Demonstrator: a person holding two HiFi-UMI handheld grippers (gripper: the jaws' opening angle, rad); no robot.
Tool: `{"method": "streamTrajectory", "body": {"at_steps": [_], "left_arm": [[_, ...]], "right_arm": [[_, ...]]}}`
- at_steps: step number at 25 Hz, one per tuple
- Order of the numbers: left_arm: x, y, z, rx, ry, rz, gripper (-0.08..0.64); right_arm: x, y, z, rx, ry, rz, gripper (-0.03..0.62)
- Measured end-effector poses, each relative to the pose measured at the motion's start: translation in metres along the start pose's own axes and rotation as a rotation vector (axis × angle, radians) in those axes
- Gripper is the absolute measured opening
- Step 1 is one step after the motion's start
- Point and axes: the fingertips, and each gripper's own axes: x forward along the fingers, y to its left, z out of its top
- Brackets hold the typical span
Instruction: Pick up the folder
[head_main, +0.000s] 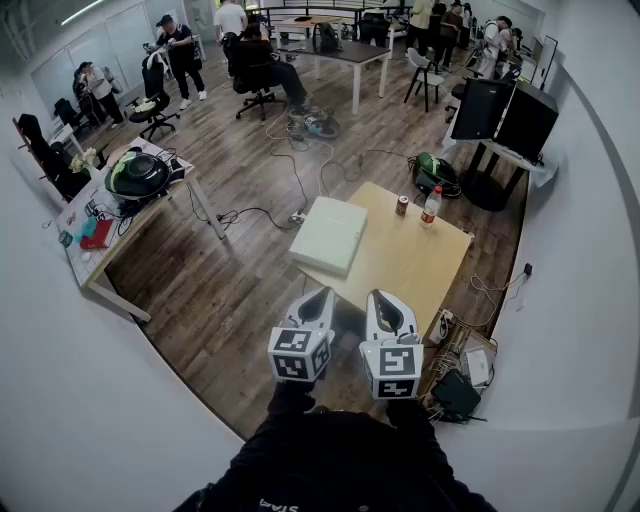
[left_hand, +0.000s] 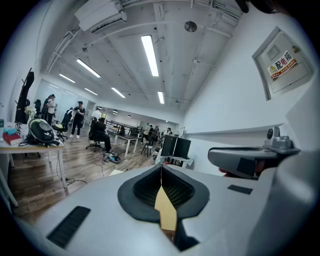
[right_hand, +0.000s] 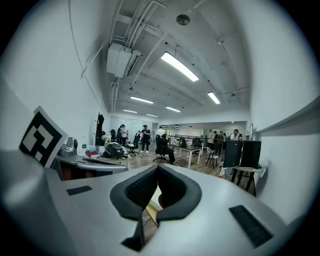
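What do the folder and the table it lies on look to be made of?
Folder: pale greenish-white and matte, likely plastic or stiff card; it lies flat with an even colour and no glare. Table: light tan top, wood or wood-look laminate; smooth and uniform, grain too small to tell.

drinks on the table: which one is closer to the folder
The short can; the taller red-labelled bottle stands beside it, on the side away from the folder.
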Motion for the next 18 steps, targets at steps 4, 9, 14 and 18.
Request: {"method": "streamTrajectory", "body": {"at_steps": [4, 9, 14, 18], "left_arm": [[0.002, 0.002, -0.001, -0.002, 0.002, 0.0, 0.034], [0.0, 0.01, -0.005, -0.003, 0.005, 0.003, 0.034], [-0.004, 0.017, -0.009, -0.008, 0.014, 0.016, 0.034], [-0.008, 0.028, -0.012, -0.017, 0.021, 0.026, 0.034]], "right_arm": [[0.004, -0.001, 0.0, -0.009, 0.004, -0.011, 0.023], [0.008, 0.007, -0.005, -0.005, 0.009, -0.004, 0.023], [0.013, 0.01, -0.009, 0.048, 0.012, -0.002, 0.023], [0.018, 0.02, -0.008, 0.054, 0.0, 0.009, 0.023]]}}
